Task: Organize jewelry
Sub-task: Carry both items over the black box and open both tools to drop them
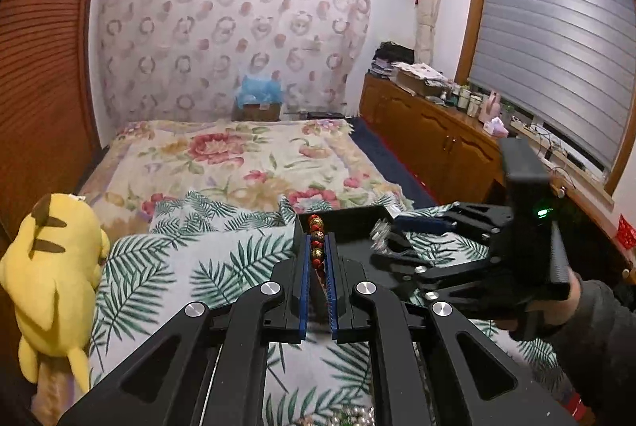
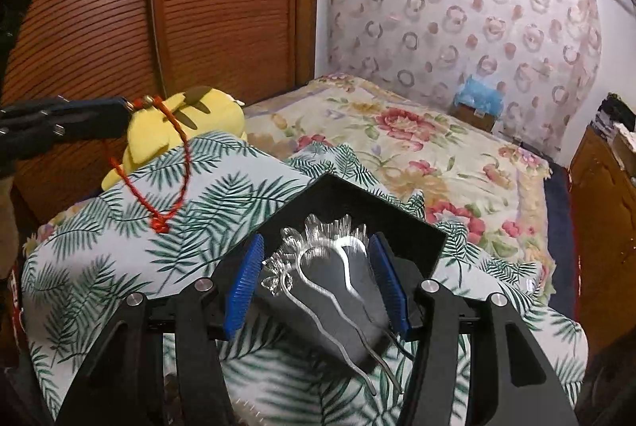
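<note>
Because the red cord bracelet (image 2: 159, 163), pinched at its beads by the closed left fingers (image 1: 305, 263), hangs limp above the bed, and the silver hairpin (image 2: 318, 267) between the half-open right fingers (image 2: 379, 267) looks stiff, both seem light.

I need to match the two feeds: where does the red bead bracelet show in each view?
Left wrist: the bracelet is low centre, clamped between the left gripper fingers.
Right wrist: it dangles at left, over the leaf-print bedding.
Shared landmark: the yellow plush toy.

Dim, fisheye-warped, perhaps slightly blurred.
</note>
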The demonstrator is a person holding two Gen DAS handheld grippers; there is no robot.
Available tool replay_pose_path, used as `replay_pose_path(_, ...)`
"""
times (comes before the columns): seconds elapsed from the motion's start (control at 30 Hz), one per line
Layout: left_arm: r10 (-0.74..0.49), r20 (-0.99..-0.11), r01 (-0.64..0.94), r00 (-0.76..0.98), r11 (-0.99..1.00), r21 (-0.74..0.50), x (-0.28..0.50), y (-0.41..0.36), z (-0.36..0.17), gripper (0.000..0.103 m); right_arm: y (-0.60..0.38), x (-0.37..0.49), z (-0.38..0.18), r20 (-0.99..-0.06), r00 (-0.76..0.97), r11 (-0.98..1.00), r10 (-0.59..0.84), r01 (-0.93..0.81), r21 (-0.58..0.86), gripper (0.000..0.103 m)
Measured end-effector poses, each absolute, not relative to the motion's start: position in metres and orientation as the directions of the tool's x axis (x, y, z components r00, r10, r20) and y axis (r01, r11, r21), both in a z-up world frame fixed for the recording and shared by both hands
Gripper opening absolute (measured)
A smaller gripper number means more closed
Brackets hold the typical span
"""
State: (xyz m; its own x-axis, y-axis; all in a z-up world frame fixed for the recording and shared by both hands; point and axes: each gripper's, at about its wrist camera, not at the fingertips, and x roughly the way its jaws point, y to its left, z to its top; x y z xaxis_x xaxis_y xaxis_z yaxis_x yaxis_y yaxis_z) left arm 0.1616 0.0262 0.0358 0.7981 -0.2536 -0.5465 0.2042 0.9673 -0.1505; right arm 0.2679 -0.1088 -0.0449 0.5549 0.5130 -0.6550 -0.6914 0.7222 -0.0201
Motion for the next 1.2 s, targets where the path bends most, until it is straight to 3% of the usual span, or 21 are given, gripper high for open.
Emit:
replay_pose_path(0.23, -0.257, -0.566, 0.213, 0.783, 0.966, -0.145, 0.19, 0.023, 0.039, 0.006, -0.094, 0.298, -0.063, -0.69, 0.511, 0.707, 0.513, -0.707, 0.002, 0.055)
replay_pose_path(0.83, -0.351, -0.61, 0.322, 0.711, 0.933, -0.162, 0.227, -0.023, 0.013, 0.006, -0.172, 0.287, -0.054, -0.652, 0.618, 0.823, 0.439, -0.568, 0.017, 0.055)
replay_pose_path(0.87, -0.352, -0.612, 0.326, 0.709, 0.932, -0.158, 0.227, -0.025, 0.013, 0.008, -0.173, 0.285, -0.054, -0.651, 0.619, 0.825, 0.439, -0.565, 0.019, 0.055)
replay_pose_path(0.97, -0.349, -0.608, 0.331, 0.714, 0.932, -0.147, 0.222, -0.029, 0.014, 0.029, -0.175, 0.275, -0.053, -0.648, 0.621, 0.828, 0.442, -0.561, 0.027, 0.055)
replay_pose_path(1.2, -0.337, -0.616, 0.313, 0.712, 0.938, -0.151, 0.203, -0.021, 0.011, 0.035, -0.174, 0.241, -0.055, -0.648, 0.607, 0.818, 0.461, -0.574, 0.045, 0.055)
